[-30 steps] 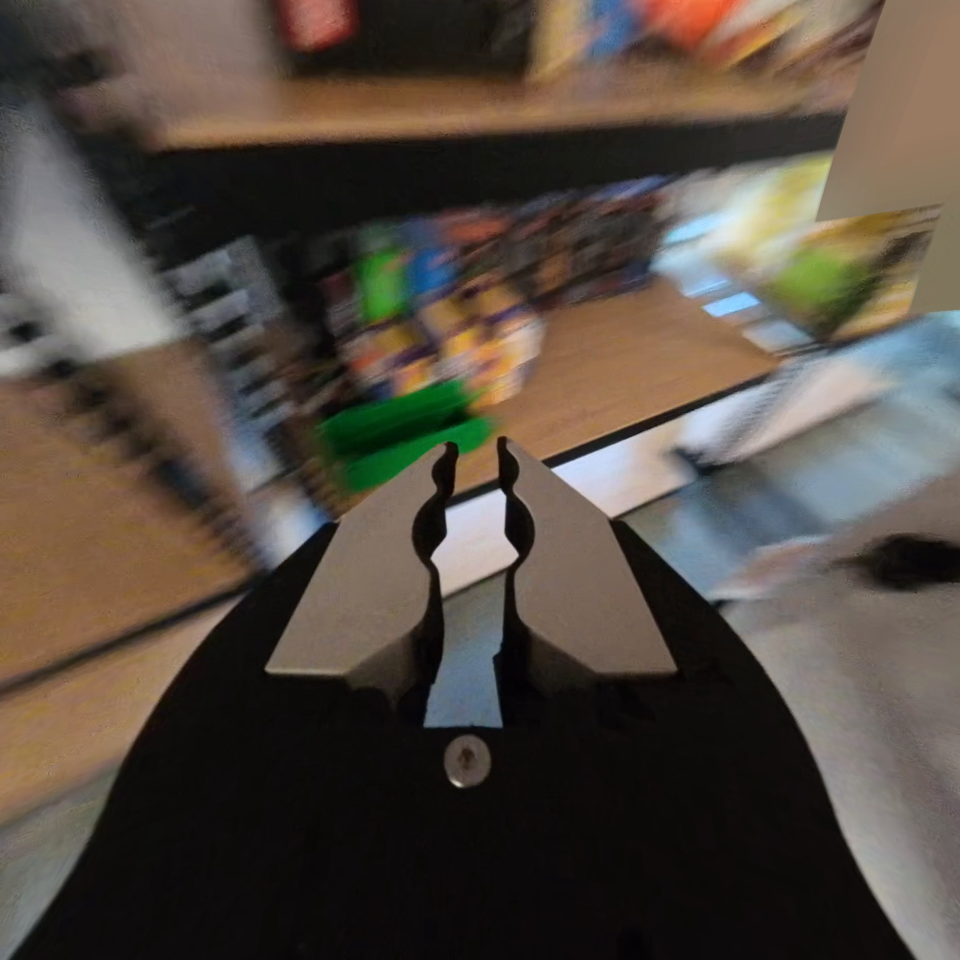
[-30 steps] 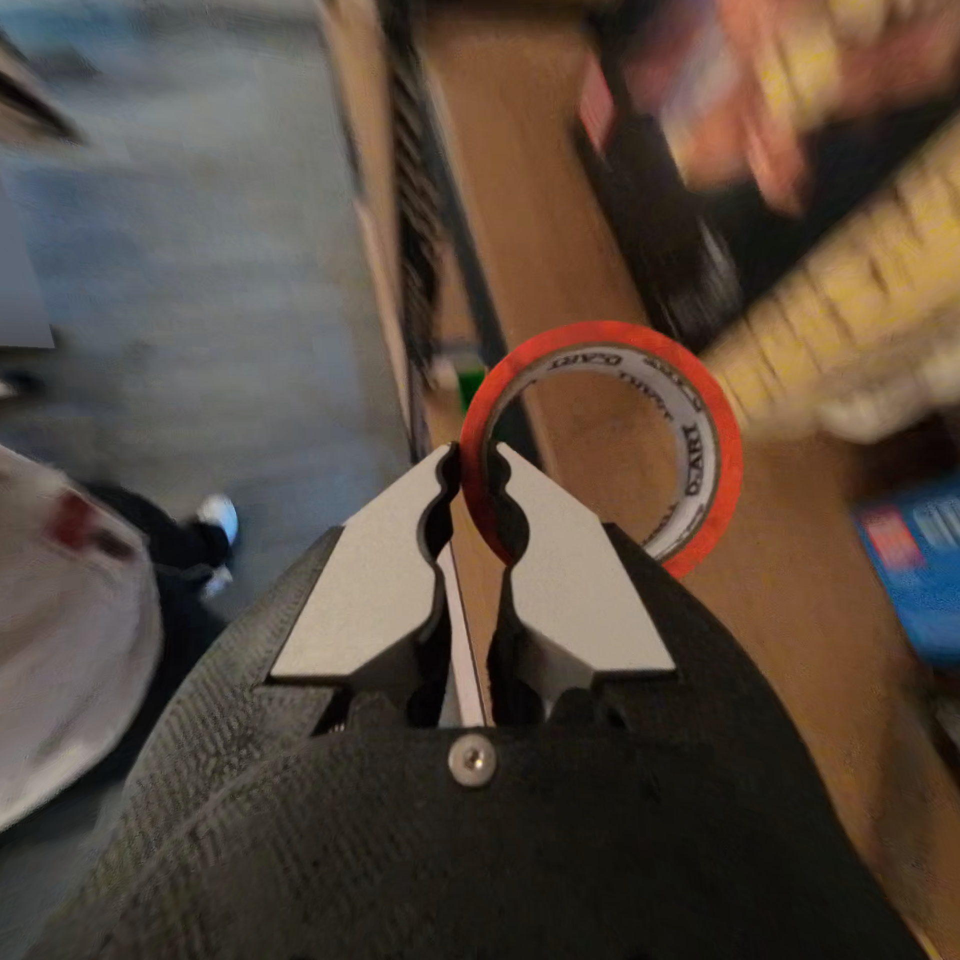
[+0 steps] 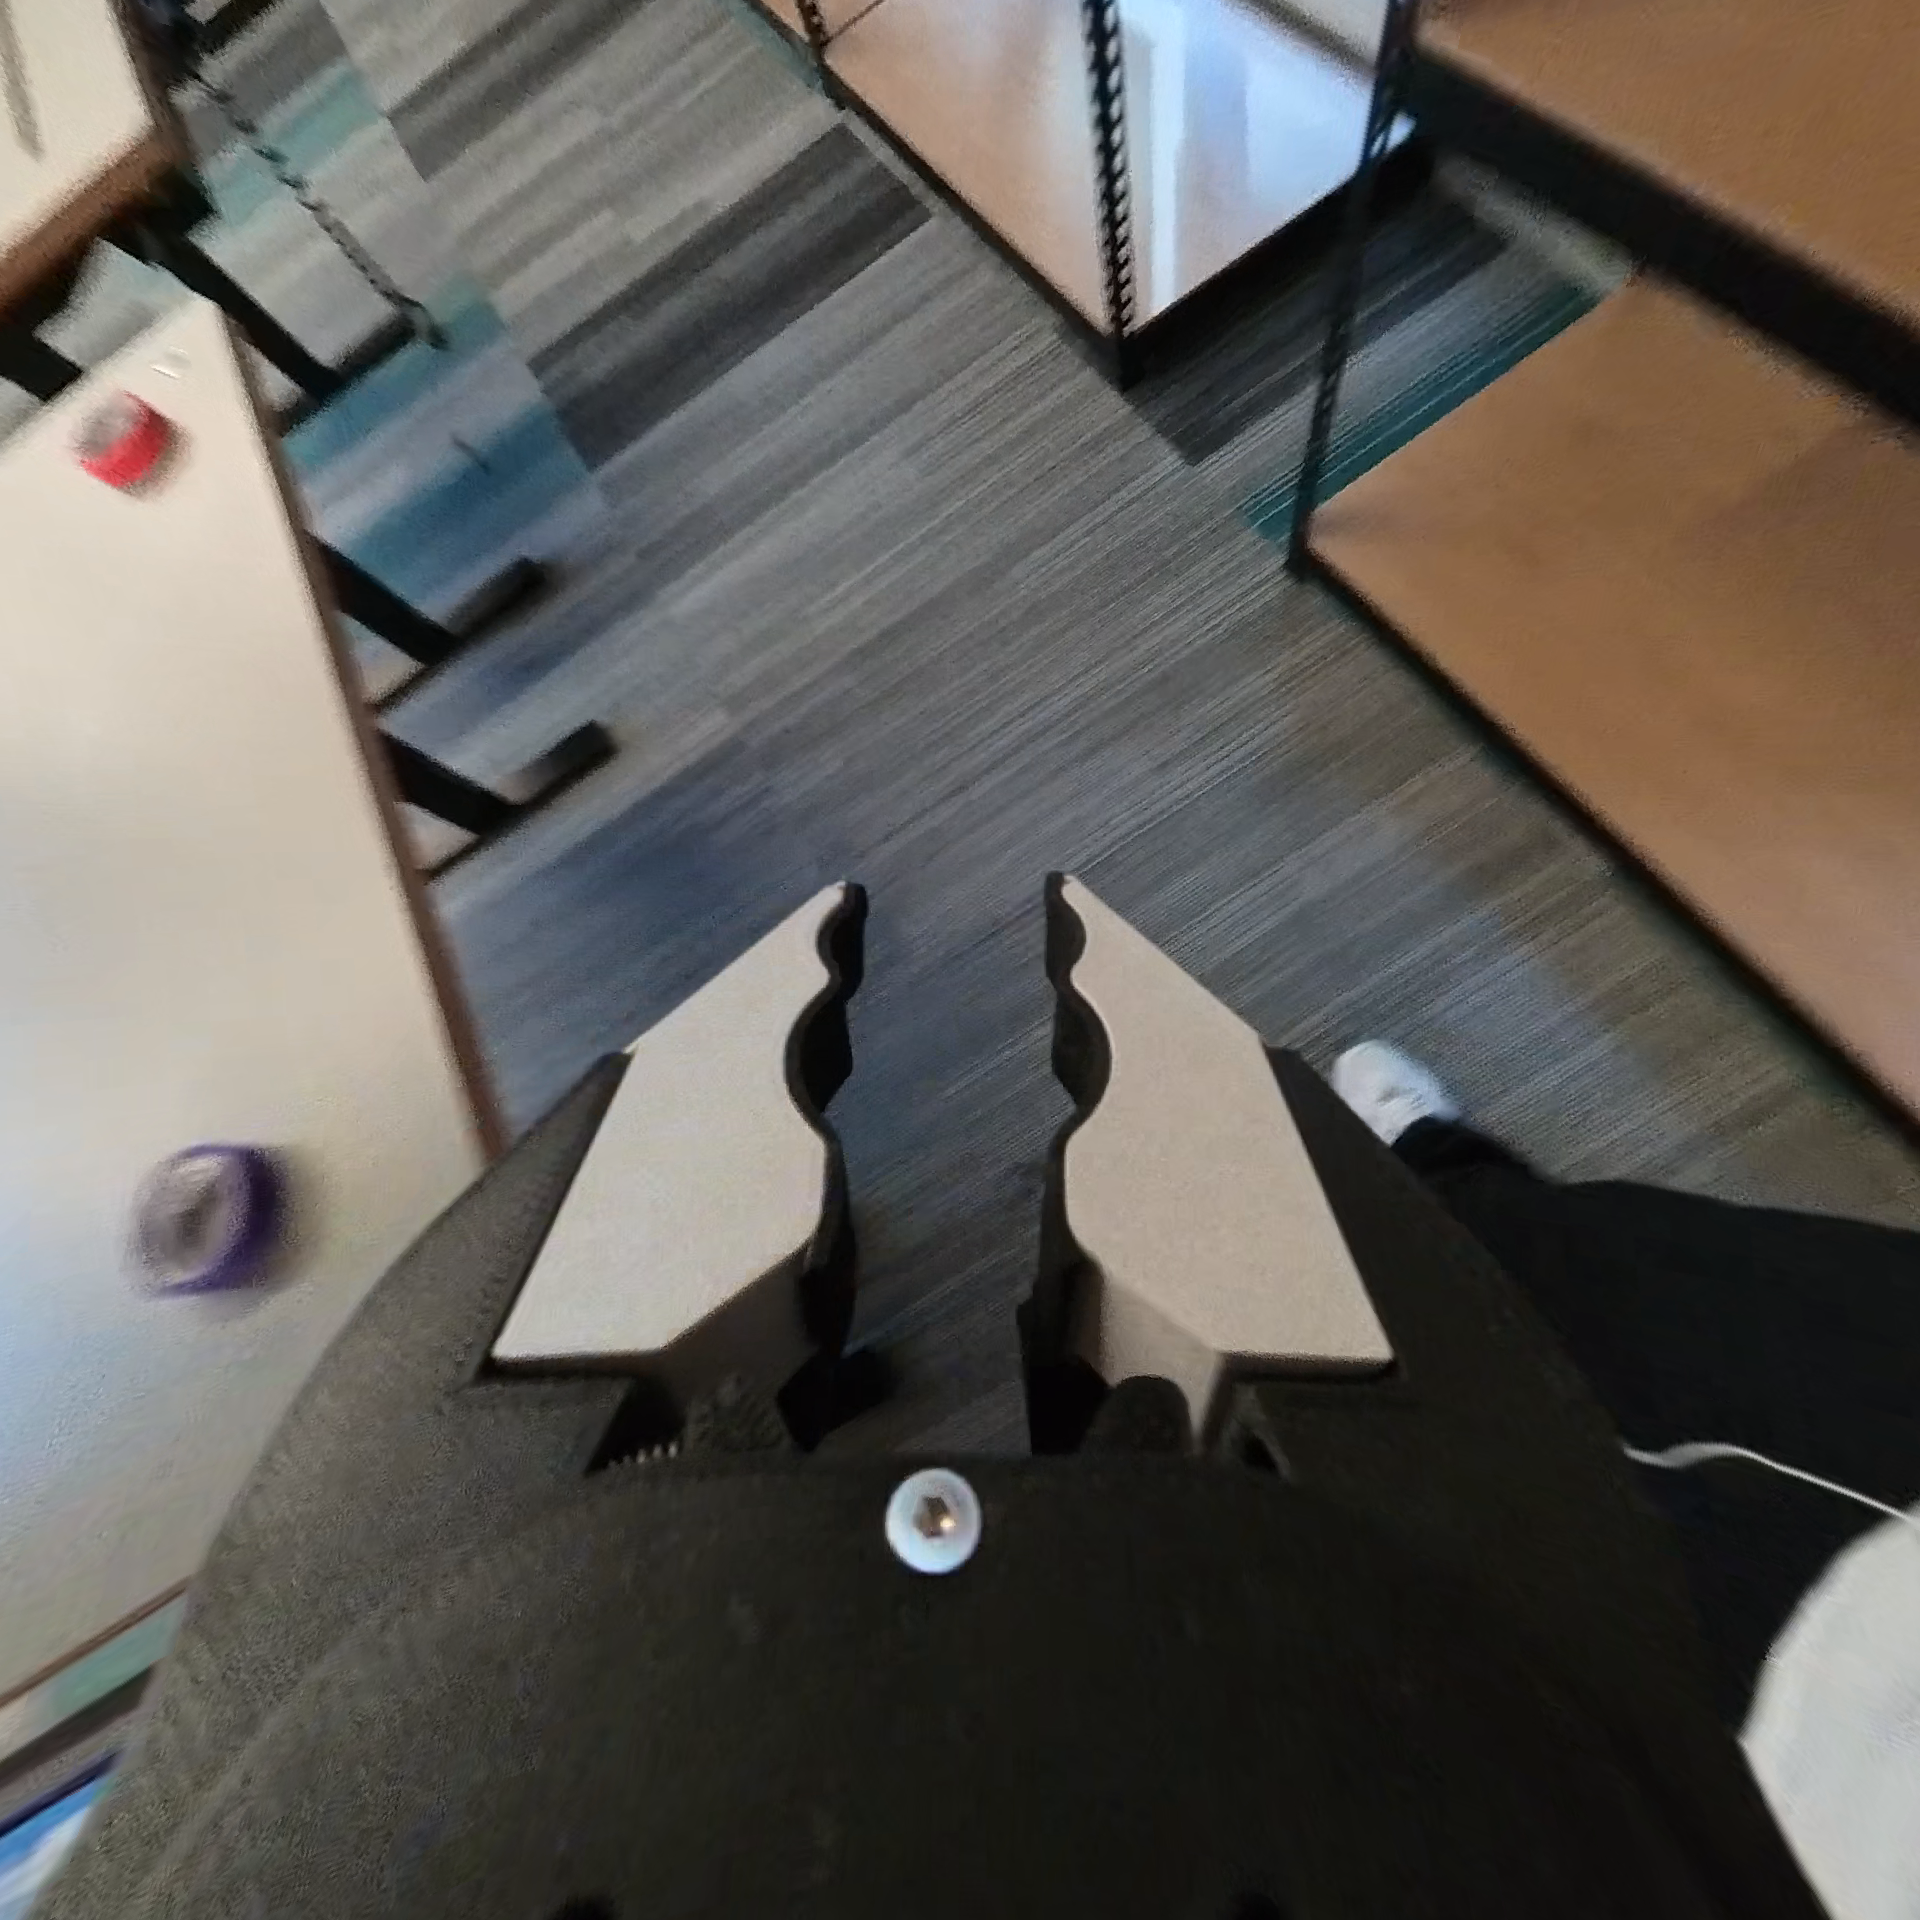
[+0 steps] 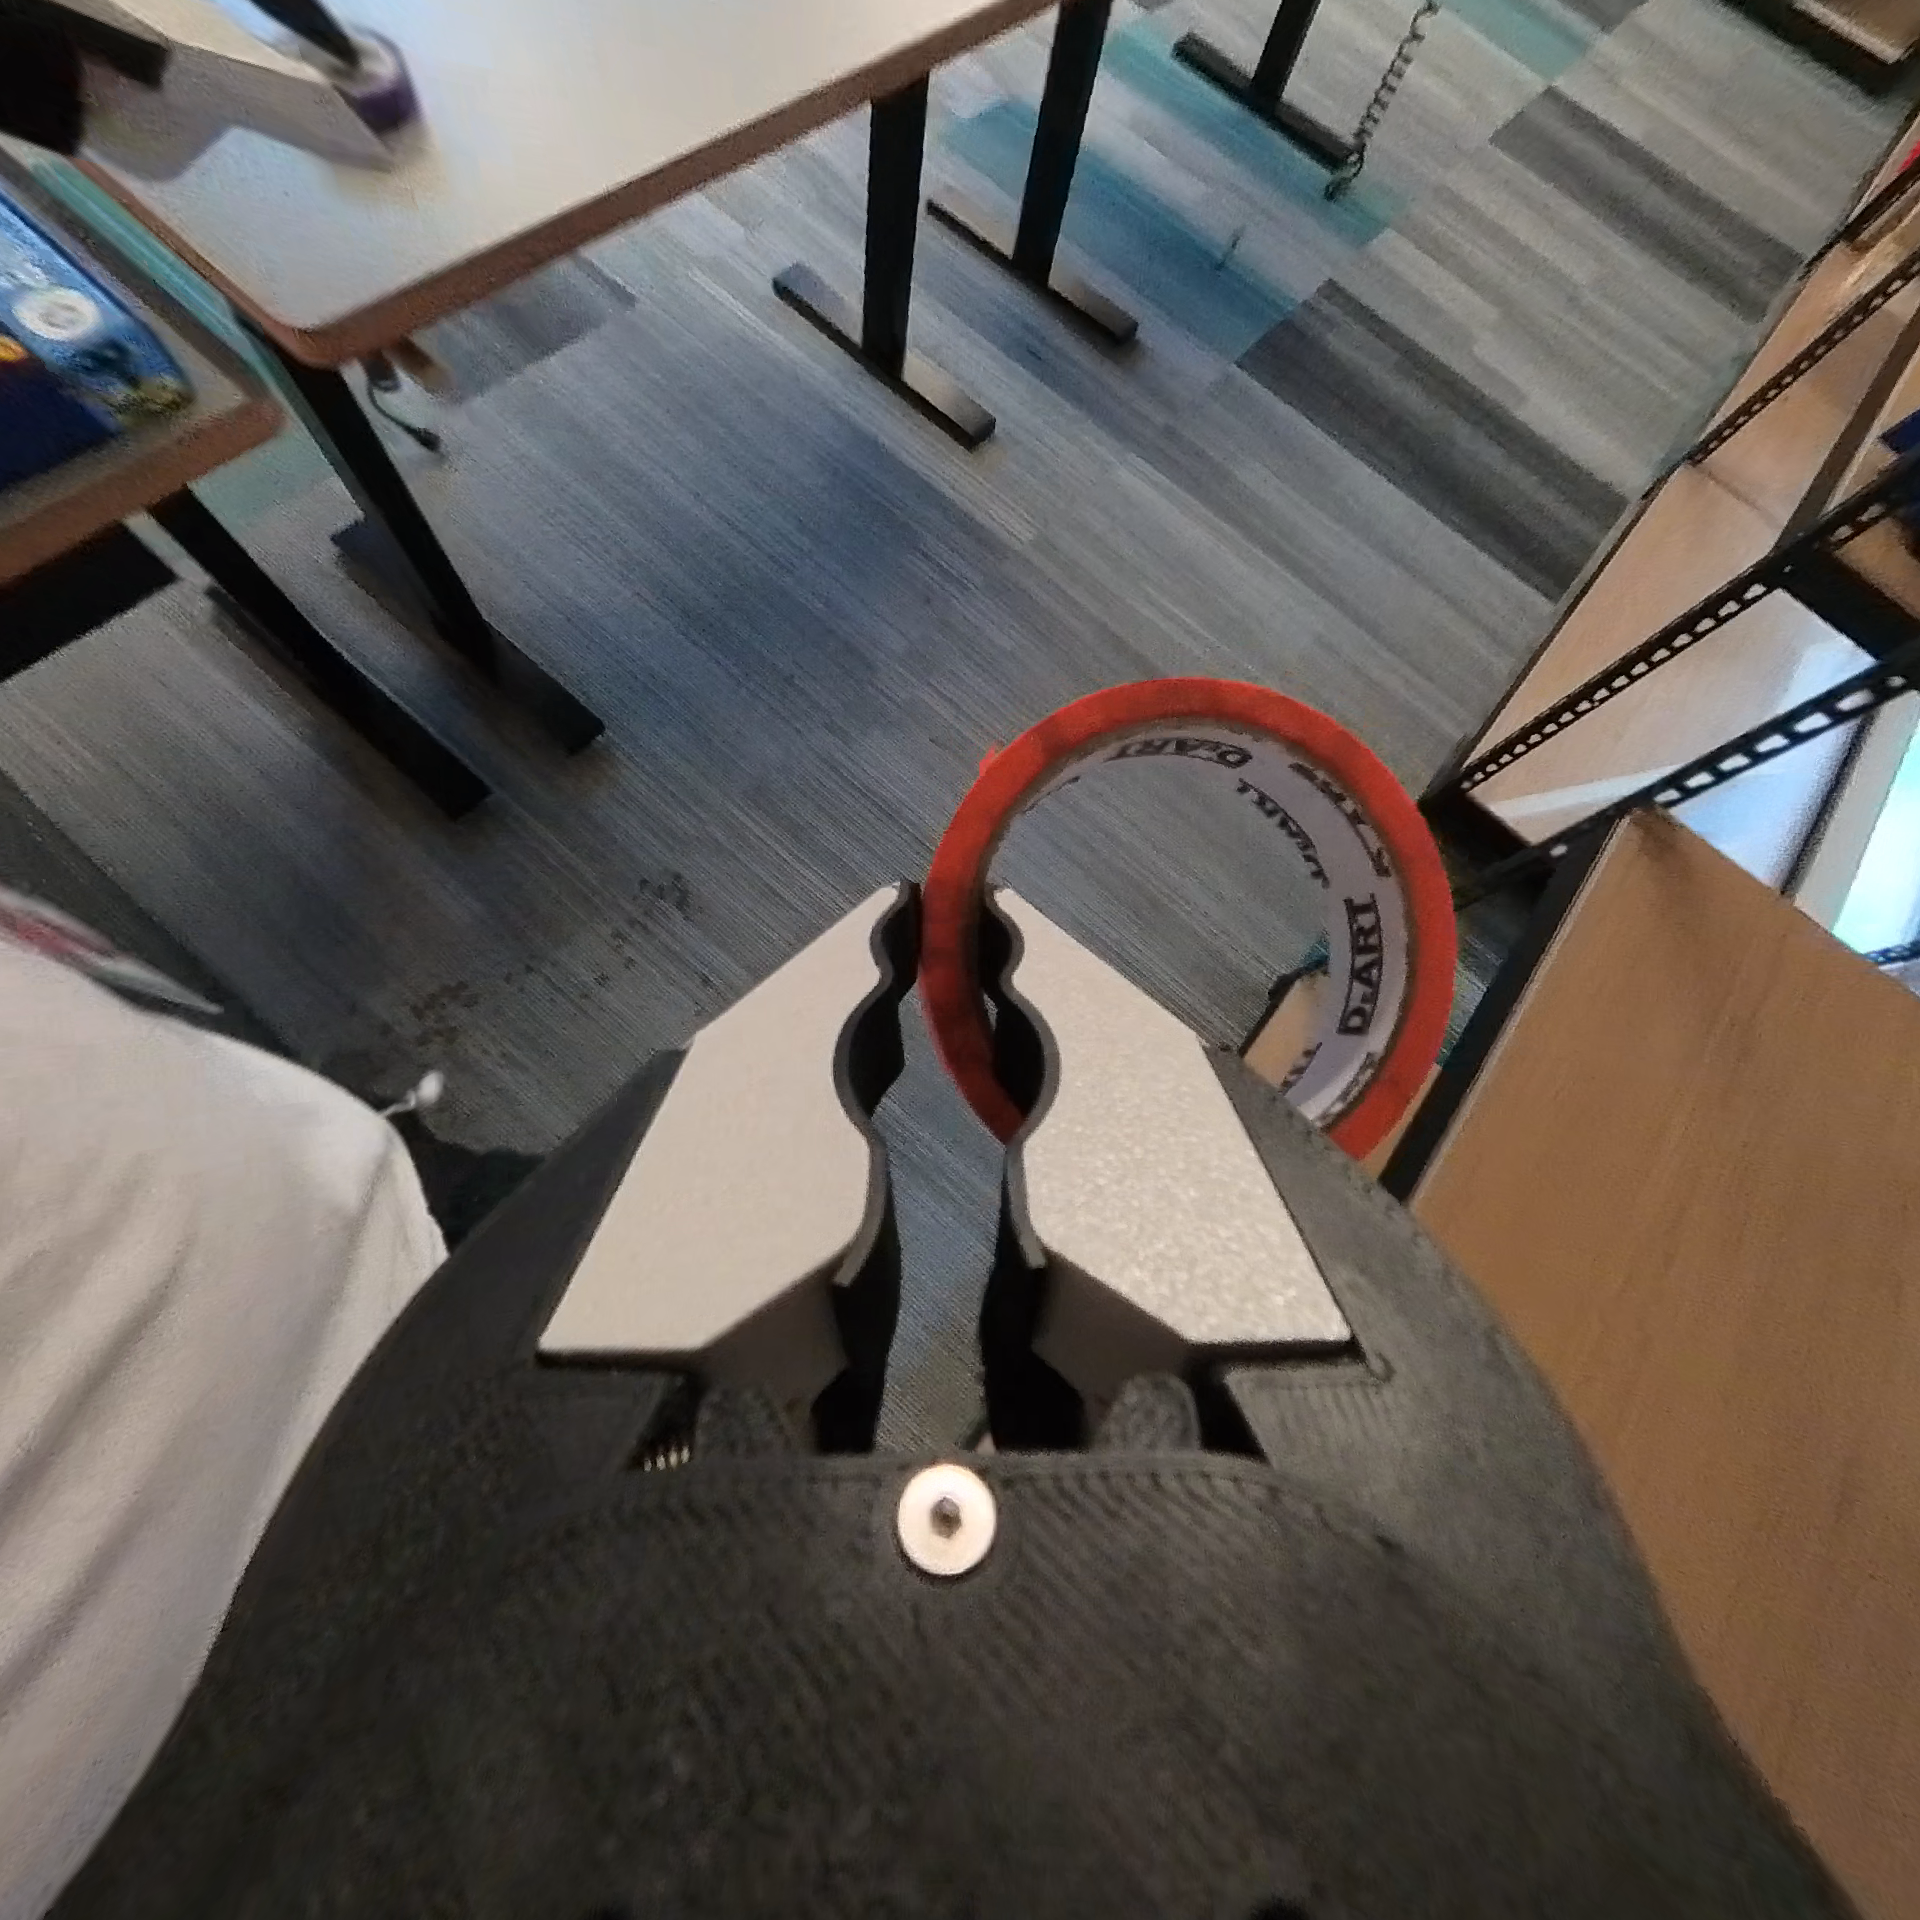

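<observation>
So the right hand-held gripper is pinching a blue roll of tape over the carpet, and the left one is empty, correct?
Not quite: the roll of tape is red, not blue, as the right wrist view shows. The right hand-held gripper does pinch its rim over the carpet, and the left hand-held gripper is open and empty.

purple roll [image 3: 205,1218]: blurred | red roll [image 3: 123,441]: blurred | blue package [image 4: 62,343]: cut by edge

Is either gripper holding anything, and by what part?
Right gripper pinches the red tape roll by its ring wall. Left gripper is open, empty.
</observation>
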`<control>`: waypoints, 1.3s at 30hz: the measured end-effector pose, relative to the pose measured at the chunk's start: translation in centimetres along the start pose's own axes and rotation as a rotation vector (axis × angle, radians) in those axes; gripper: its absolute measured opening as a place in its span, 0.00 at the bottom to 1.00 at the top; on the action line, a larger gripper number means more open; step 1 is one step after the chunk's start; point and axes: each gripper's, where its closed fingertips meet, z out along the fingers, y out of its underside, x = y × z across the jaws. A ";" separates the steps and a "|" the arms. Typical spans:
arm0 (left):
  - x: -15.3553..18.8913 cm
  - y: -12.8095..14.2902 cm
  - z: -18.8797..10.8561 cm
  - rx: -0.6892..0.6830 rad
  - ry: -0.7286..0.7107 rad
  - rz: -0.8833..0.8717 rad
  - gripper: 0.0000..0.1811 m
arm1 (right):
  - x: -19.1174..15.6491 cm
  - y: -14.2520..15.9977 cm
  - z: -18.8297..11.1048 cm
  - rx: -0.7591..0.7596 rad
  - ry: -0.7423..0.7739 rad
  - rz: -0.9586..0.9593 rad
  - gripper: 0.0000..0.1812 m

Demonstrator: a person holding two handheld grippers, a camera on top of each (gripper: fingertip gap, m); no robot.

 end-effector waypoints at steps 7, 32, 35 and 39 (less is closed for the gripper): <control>-6.9 0.6 8.8 0.071 0.002 -0.422 0.27 | 10.0 -7.6 17.9 -0.100 -0.266 -0.159 0.05; -42.8 15.0 12.3 0.078 -0.615 -1.182 0.21 | -33.6 -36.9 90.8 -0.209 -0.998 -0.785 0.05; -44.7 15.4 13.3 0.020 -0.749 -1.251 0.21 | -34.7 -36.5 91.9 -0.235 -1.101 -0.847 0.07; -48.1 12.4 17.0 0.114 -0.909 -1.374 0.20 | -32.3 -38.0 90.9 -0.328 -1.434 -0.759 0.13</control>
